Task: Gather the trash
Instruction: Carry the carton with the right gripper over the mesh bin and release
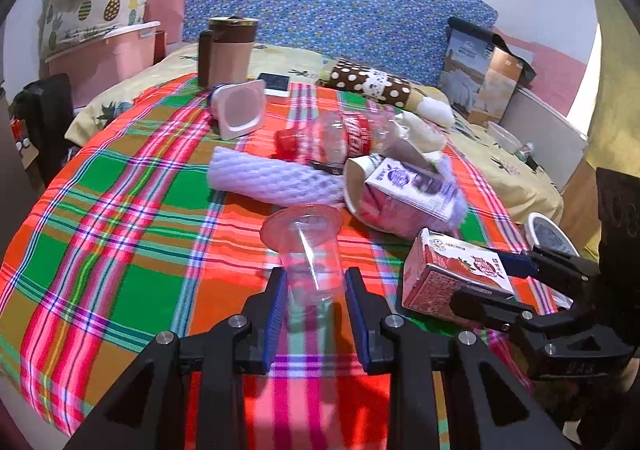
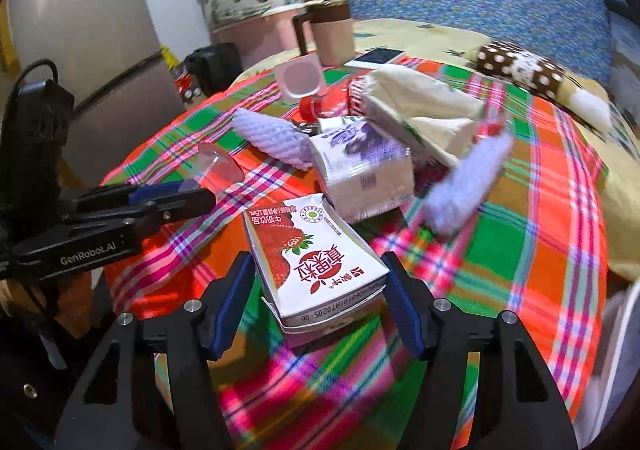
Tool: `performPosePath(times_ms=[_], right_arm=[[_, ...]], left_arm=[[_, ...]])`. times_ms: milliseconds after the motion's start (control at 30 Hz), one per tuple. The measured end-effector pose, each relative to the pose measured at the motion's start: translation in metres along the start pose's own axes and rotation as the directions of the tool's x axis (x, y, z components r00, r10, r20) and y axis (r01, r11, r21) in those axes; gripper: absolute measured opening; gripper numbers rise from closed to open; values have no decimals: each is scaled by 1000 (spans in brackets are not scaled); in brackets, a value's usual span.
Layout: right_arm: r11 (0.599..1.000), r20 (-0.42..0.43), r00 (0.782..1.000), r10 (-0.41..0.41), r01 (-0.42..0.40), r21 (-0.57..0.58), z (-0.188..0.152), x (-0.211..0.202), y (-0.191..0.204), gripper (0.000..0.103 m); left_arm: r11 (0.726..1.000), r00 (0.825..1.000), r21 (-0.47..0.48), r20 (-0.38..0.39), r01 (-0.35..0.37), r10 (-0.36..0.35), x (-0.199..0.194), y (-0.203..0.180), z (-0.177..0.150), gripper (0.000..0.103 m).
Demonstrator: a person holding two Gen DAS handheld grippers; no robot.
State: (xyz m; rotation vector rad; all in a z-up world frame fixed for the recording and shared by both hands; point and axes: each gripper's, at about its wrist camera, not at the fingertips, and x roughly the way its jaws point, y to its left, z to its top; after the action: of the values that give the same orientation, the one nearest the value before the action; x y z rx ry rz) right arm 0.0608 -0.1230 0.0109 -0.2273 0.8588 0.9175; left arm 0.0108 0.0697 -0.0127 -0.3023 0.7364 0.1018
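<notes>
Plaid cloth [image 1: 120,250] in orange, green and pink covers the bed where the trash lies. Nearest in the left wrist view, the left gripper [image 1: 316,282] has its blue pads spread on either side of a clear plastic cup [image 1: 308,250] lying on its side, mouth toward 12 o'clock; whether the pads touch it I cannot tell. At 3 o'clock of the cup, the right gripper [image 2: 318,282] stands wide around a strawberry milk carton [image 2: 316,254], with a gap on the left side; the carton bears red Chinese characters and a printed date code I cannot read with certainty. "GenRobot.AI" is printed on the left gripper's body. Beyond, toward 12 o'clock, sits a purple-printed carton [image 2: 360,174] against a paper bowl [image 1: 356,186], beside white foam netting [image 1: 264,178]. Farther off lie a red-labelled clear bottle [image 1: 340,138], an empty white yogurt cup [image 1: 240,110], a phone [image 1: 274,84] and a brown-lidded pink mug [image 1: 230,50].
</notes>
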Motion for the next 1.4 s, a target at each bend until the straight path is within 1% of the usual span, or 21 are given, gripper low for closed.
performPosePath(times_ms=[200,367,567,667,800,900,967,1033,1100,1167,1233,1267,1400], right_arm=[[994,62,996,-67,61,96,-14,-25,-8,64],[980,103,986,-131,114,162,-21,-44,-21,64],[953,135,967,-217,180,245,-33,-65,-45,64],[934,138,955,-261,214,285,-41,-76,-57,64],[893,138,932,-336,269,361,-57,-94,-79,64],[857,126,912,-390,309,412,-68,-106,-95,64],[824,112,896,-430,339,454,-79,-116,-107,64],[795,98,881,-462,363,487,-86,-124,-117,64],[764,78,867,-492,387,517,-94,-132,-128,64],[725,47,848,-528,421,545,-103,-138,-138,64],[698,25,836,-548,440,566,-110,-142,-145,64],[683,12,830,-558,451,574,-114,-144,-148,64],[649,-25,814,-580,480,590,-120,-147,-157,64]], left_arm=[[998,999,47,-4,48,-47,-7,-25,-3,30],[992,996,91,-9,92,-91,-9,-51,-2,30],[975,988,155,-32,157,-154,2,-89,5,30],[962,982,199,-44,188,-183,10,-112,8,30],[932,969,266,-61,246,-239,18,-150,13,30],[904,952,298,-98,307,-291,30,-178,15,30],[886,942,320,-120,336,-314,36,-197,16,30],[862,930,349,-136,367,-341,42,-218,16,30],[836,913,367,-164,407,-373,49,-239,16,30],[816,901,383,-186,434,-392,55,-257,14,30],[796,890,399,-206,456,-406,63,-275,12,30],[782,882,406,-219,472,-418,66,-284,11,30],[750,861,423,-264,508,-435,84,-312,5,30]])
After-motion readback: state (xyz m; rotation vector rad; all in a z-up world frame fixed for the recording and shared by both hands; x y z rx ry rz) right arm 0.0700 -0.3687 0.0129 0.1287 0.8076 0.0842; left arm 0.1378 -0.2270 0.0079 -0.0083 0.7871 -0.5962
